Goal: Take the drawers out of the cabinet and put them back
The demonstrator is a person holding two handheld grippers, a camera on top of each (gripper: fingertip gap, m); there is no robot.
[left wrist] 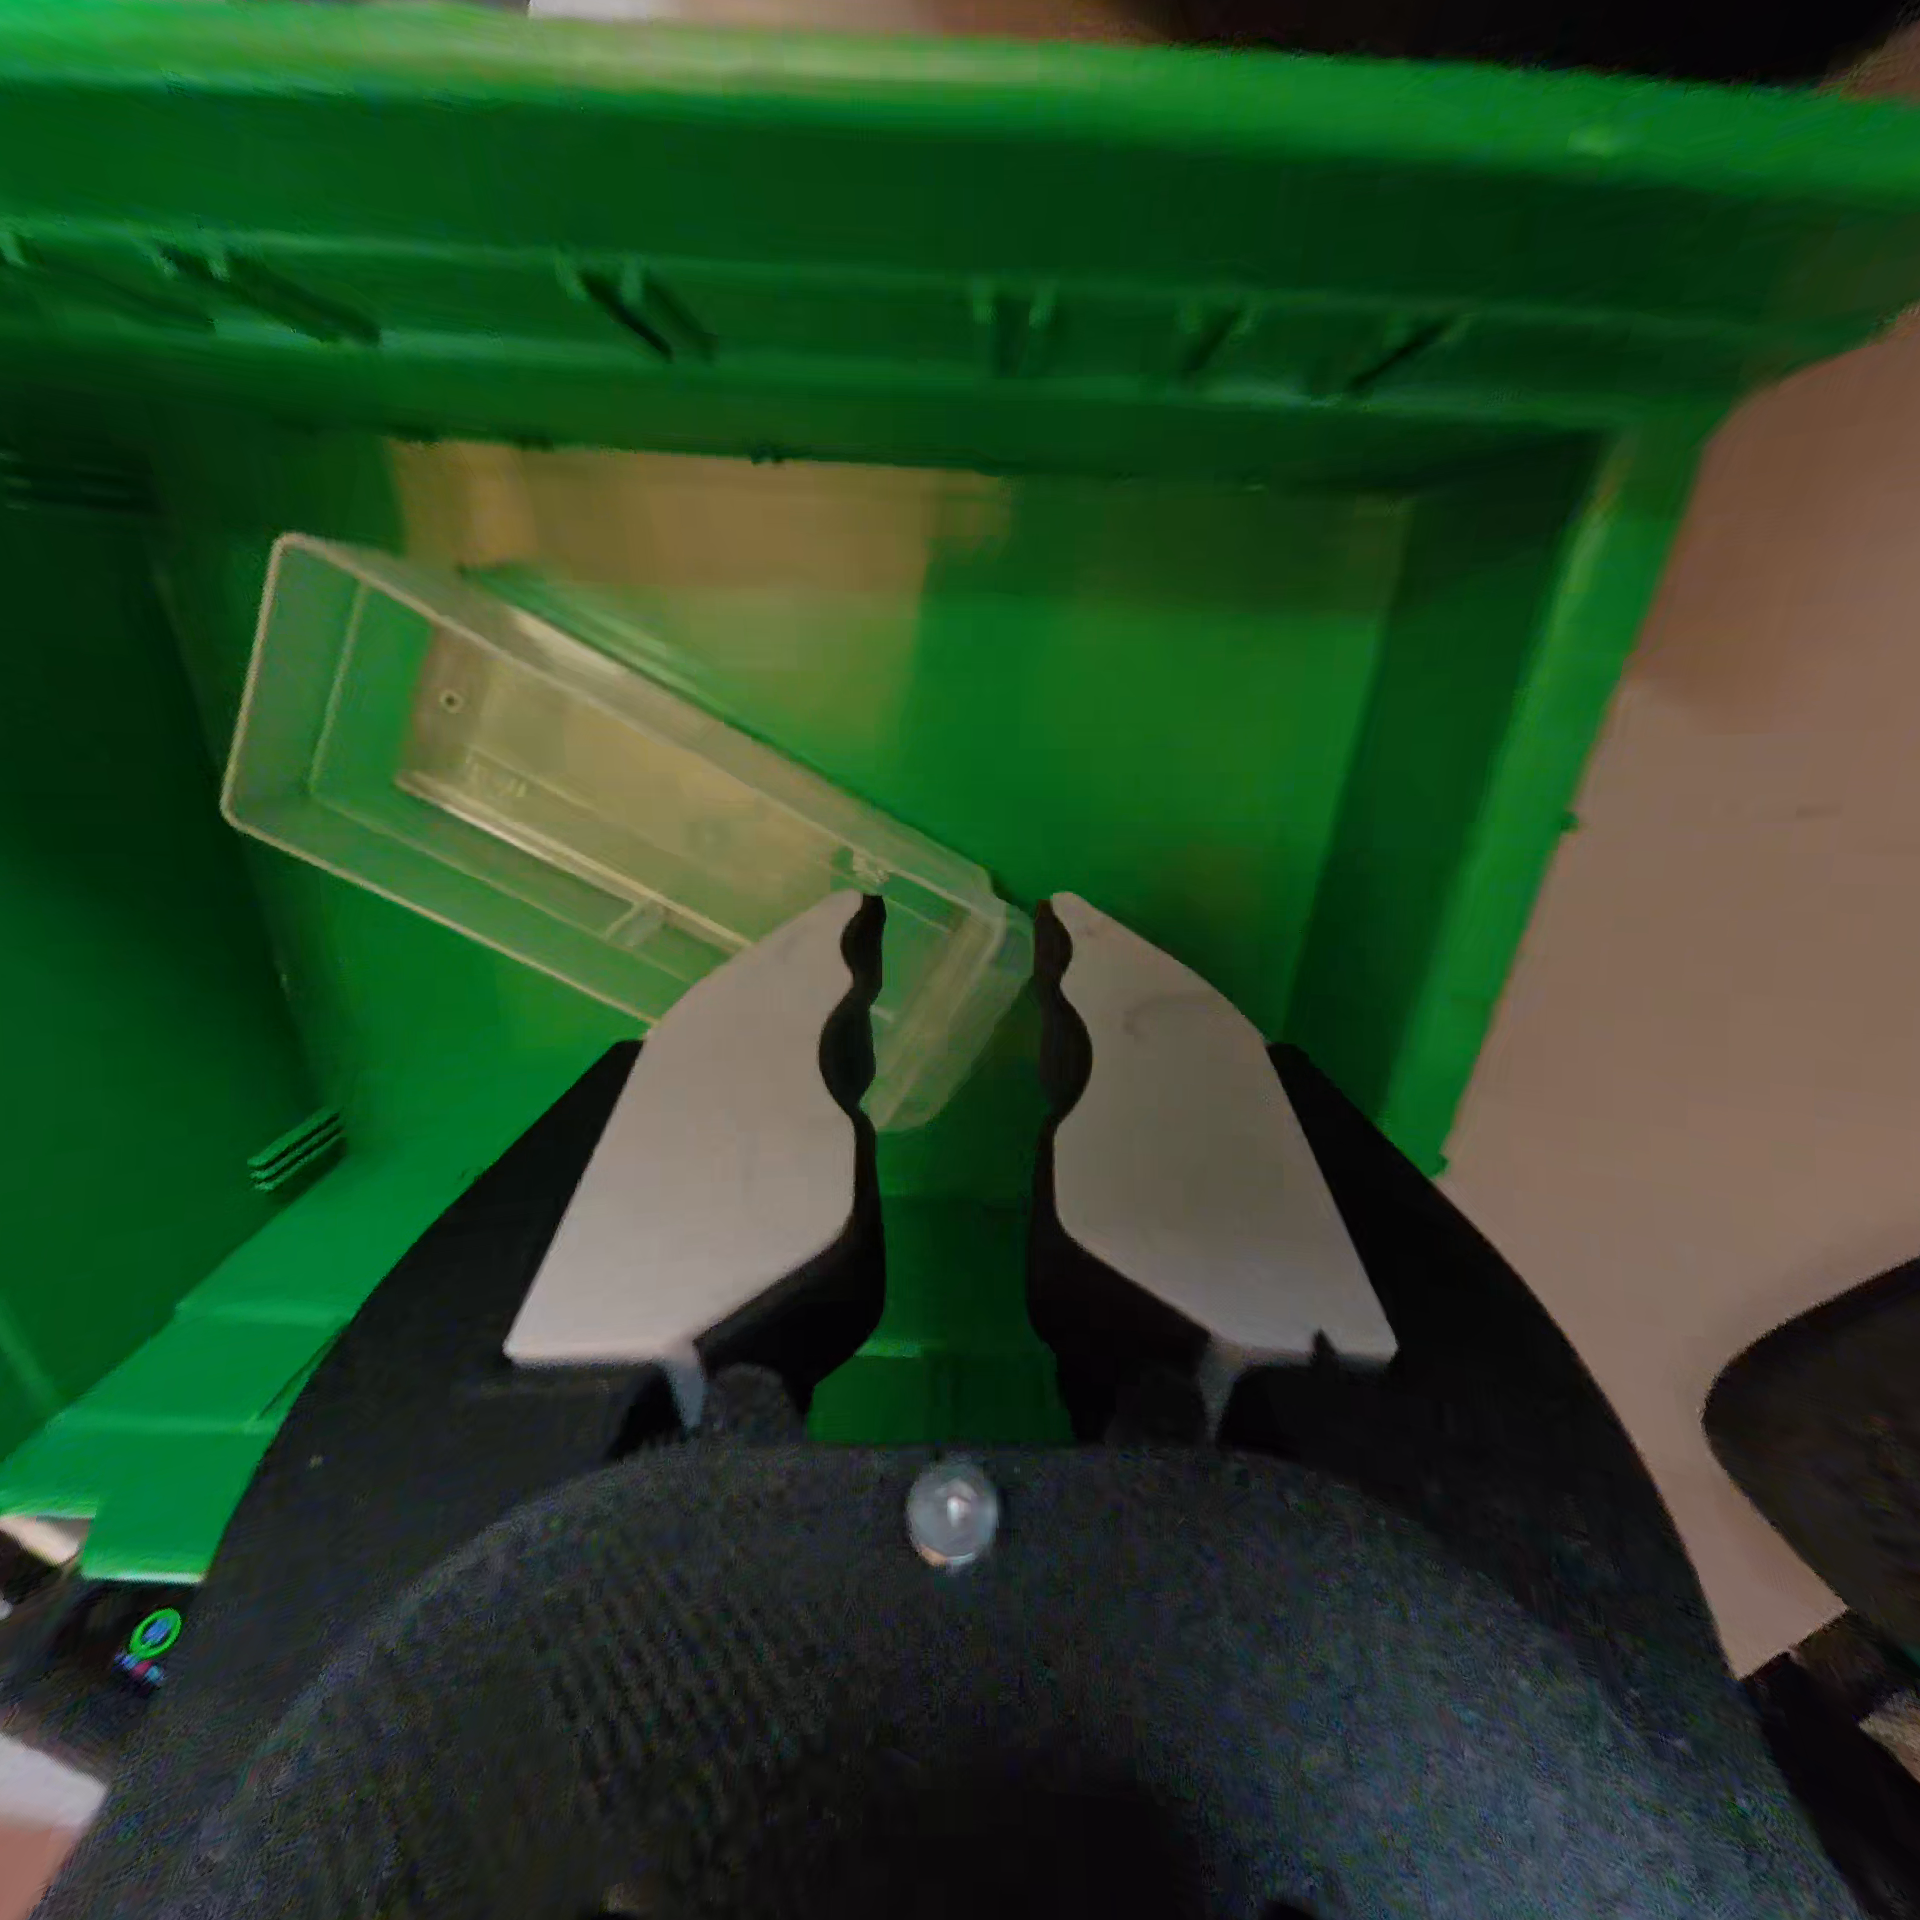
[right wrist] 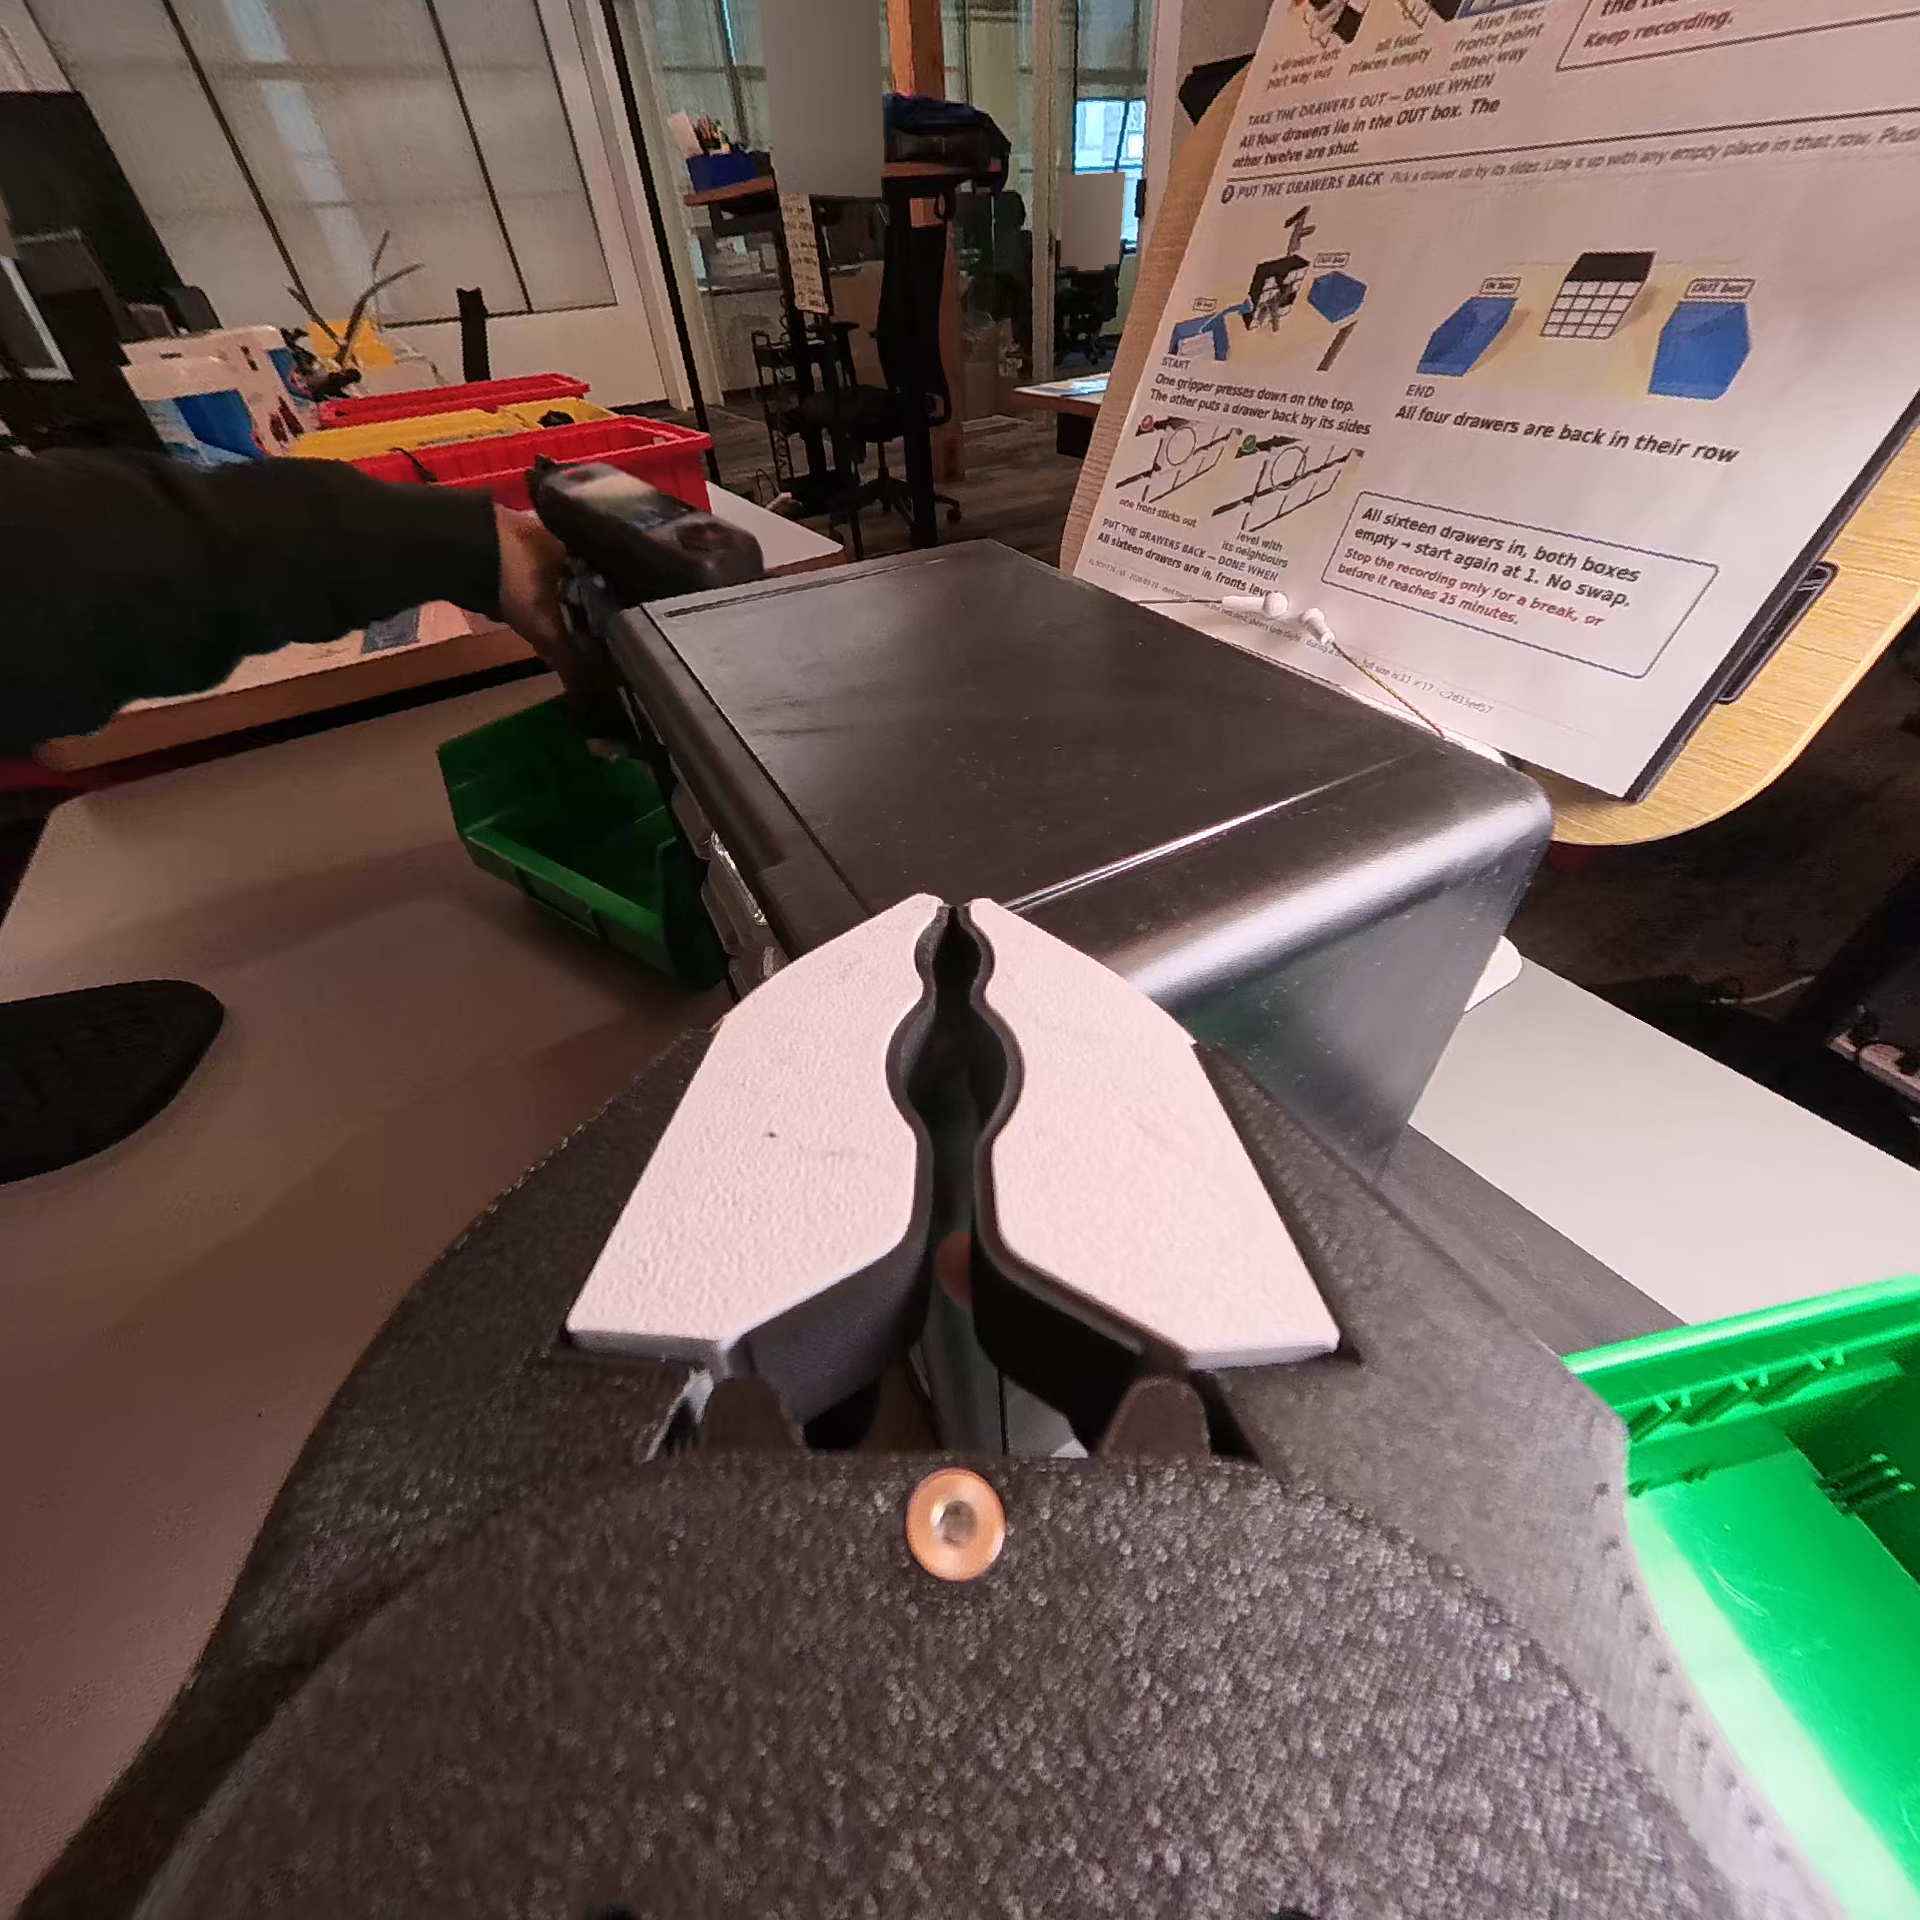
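One clear drawer is lying skewed in the green bin, left gripper parted around its near end, looking light, slick, thin-walled; right gripper is pressing clenched on the cabinet.

bystanders around the pale table

an instruction poster leans on a board at the table's far right. beyond the table's far edge sit red bins and a yellow bin, with dark office chairs farther back. a black mesh pad lies at the table's left edge.
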